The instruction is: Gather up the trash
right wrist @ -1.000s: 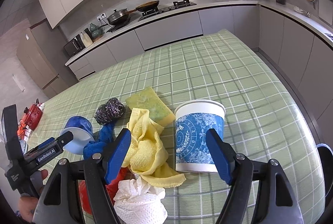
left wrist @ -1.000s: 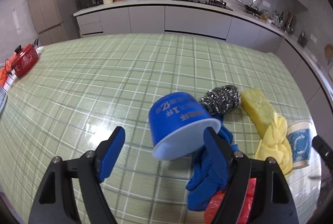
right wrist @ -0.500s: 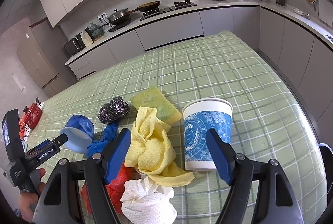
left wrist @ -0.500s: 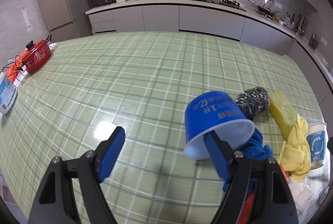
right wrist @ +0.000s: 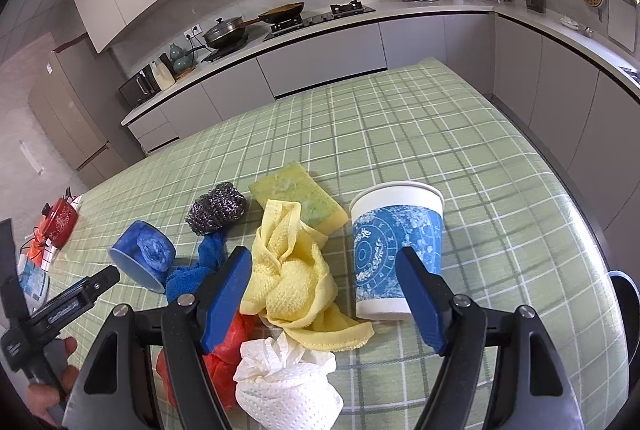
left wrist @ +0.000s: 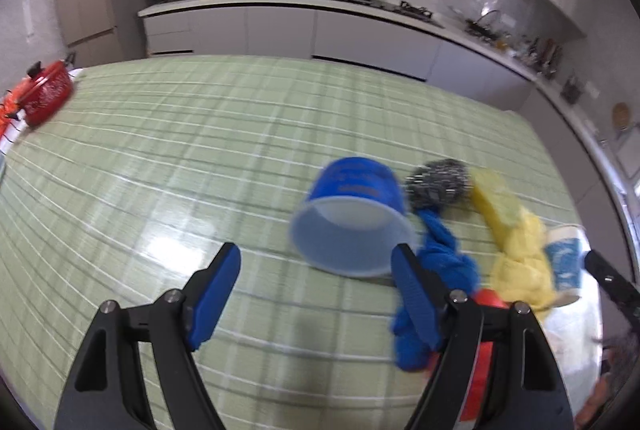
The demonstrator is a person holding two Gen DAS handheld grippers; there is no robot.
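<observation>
A blue plastic bowl [left wrist: 352,218] lies on its side on the green checked table, mouth towards my left gripper [left wrist: 316,266]. That gripper is open, and the bowl's rim sits just past its right finger without being pressed. My right gripper [right wrist: 322,270] is open above a yellow cloth [right wrist: 296,270], with a blue-patterned paper cup [right wrist: 396,250] upright beside its right finger. A white paper wad [right wrist: 288,386] and red plastic [right wrist: 224,362] lie below it. A blue cloth [right wrist: 196,270], steel scourer [right wrist: 218,206] and yellow sponge [right wrist: 296,194] lie behind.
A red pot [right wrist: 60,222] stands at the table's far left edge, near small devices. A dark round rim [right wrist: 622,294] shows beyond the table's right edge. A hand [right wrist: 44,394] holds the left gripper. Kitchen counters run behind the table.
The left gripper has drawn back a little to the left, so the blue bowl looks smaller and farther off. The right gripper and the pile under it have barely shifted.
</observation>
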